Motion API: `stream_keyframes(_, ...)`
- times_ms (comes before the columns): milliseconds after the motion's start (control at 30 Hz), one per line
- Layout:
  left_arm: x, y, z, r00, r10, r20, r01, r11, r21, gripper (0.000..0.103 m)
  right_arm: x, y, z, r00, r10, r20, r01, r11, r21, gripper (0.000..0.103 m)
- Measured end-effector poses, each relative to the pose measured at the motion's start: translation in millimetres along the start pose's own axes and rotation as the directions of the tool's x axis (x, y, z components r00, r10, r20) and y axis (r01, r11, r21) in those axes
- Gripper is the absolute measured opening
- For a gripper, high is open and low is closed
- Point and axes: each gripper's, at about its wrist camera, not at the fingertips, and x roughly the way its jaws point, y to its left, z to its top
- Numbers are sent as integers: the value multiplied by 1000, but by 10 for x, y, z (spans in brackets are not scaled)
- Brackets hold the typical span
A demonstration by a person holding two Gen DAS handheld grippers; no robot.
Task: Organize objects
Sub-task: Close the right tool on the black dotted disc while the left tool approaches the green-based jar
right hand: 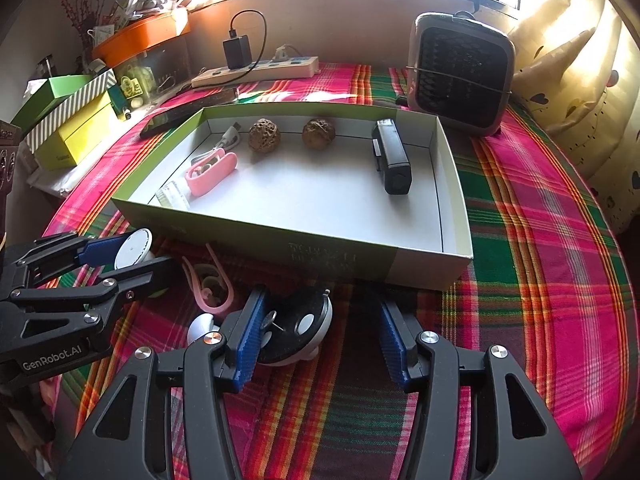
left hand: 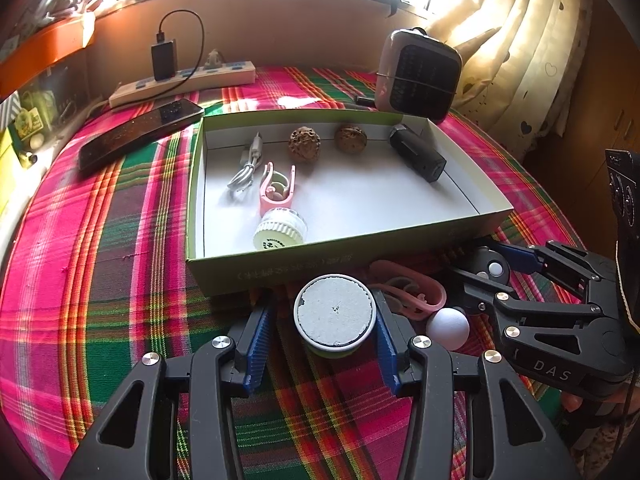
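My left gripper [left hand: 324, 300] stands open around a small round jar with a grey-white lid [left hand: 335, 312] on the plaid cloth. Its right pad touches the lid and a narrow gap shows at the left pad. My right gripper [right hand: 322, 300] is open; a black-and-white disc [right hand: 292, 332] rests against its left pad, and the right pad stands clear. A pink clip [left hand: 416, 292] and a white ball [left hand: 448, 328] lie between the grippers. Behind them, the green box [left hand: 336, 268] holds two walnuts, a cable, a pink clip, a jar and a black device [right hand: 390, 160].
A dark phone [left hand: 136, 136] and a power strip [left hand: 184, 84] lie behind the box on the left. A small fan heater [right hand: 460, 72] stands at the back right, with a curtain beyond it. Stacked green and yellow boxes [right hand: 72, 128] sit at the far left.
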Motion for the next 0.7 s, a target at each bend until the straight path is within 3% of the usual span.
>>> stream_keyframes(700, -15, 6, 0, 1000, 5, 4, -5, 1000, -6, 44, -126, -132, -137, 1000, -9, 8, 8, 999, 49, 50)
